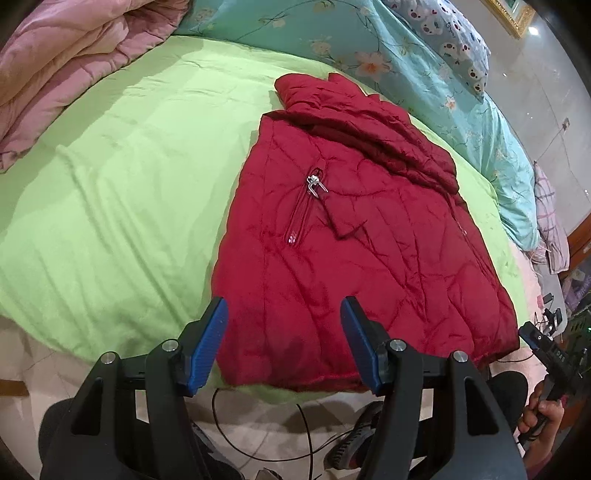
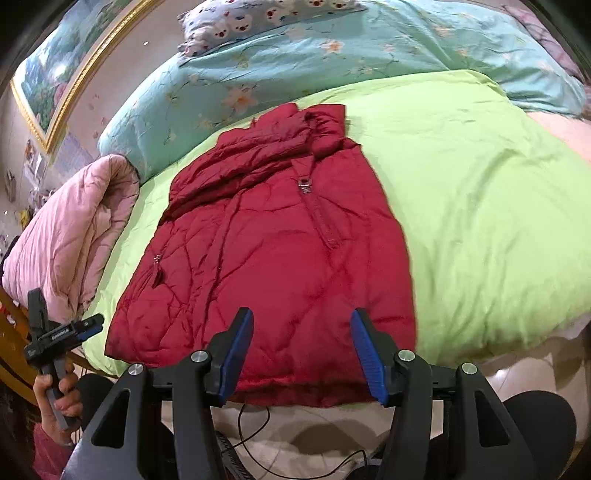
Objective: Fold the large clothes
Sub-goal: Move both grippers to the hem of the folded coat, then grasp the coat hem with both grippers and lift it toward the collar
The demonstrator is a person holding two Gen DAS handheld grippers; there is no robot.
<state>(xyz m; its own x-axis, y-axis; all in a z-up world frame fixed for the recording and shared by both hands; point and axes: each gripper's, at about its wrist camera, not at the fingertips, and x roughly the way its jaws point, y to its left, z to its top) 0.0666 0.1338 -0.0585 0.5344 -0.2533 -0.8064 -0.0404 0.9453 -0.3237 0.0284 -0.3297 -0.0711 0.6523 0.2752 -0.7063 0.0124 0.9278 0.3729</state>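
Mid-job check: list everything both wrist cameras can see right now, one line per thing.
jacket: one, dark red, flat on the green cover near the bed's front edge
green cover: one, lime, across the bed
floral quilt: one, teal, behind the jacket
pink quilt: one, bunched beside the jacket
pillow: one, bear print, bed head
cables: black, on the floor
left gripper: blue pads, open, empty
right gripper: blue pads, open, empty
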